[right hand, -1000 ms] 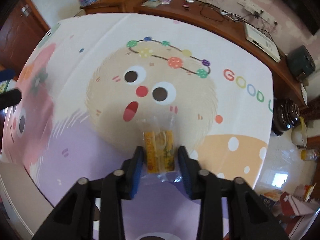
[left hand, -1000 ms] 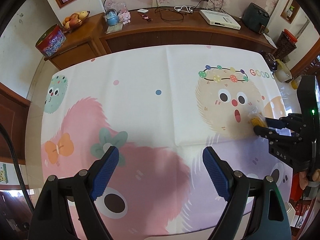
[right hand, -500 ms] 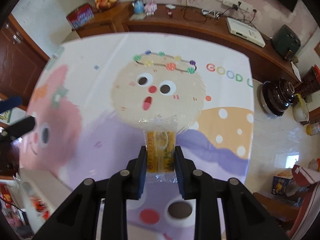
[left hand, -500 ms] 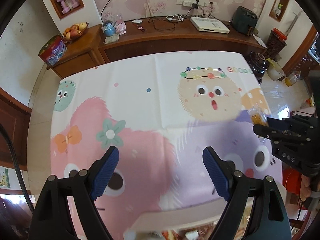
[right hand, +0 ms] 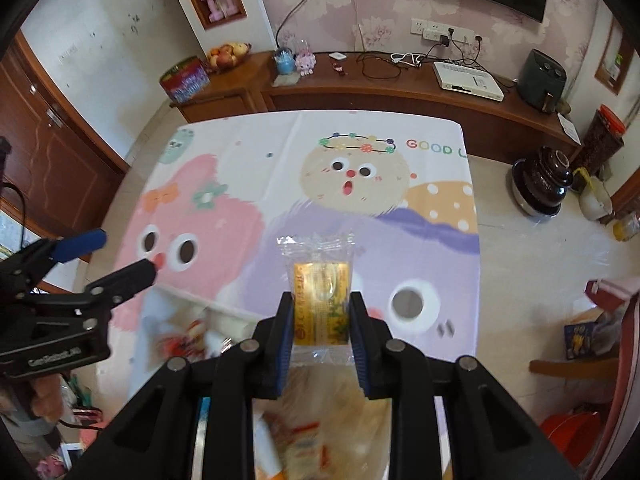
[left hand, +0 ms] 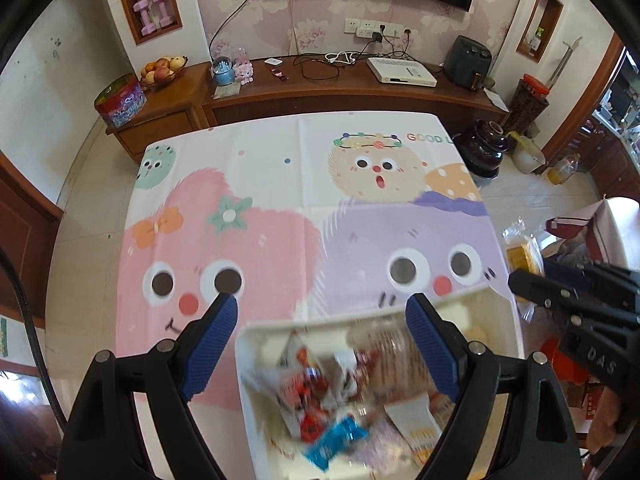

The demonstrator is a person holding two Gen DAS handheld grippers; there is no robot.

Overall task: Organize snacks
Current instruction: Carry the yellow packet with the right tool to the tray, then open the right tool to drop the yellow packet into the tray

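Your left gripper (left hand: 320,344) hangs idle with its fingers wide apart above the white bin (left hand: 256,332) of mixed packets at the counter's (left hand: 280,168) near edge, while your right gripper (right hand: 322,328) has its fingers clamped on the yellow snack (right hand: 322,300), held in the air just beyond the bin; you seem to be mid-carry to the drop. Next, bring the snack over the bin's open middle, then part the fingers. The cloth beyond lies bare, so only the bin's rim and the left gripper beside it could get in the way.
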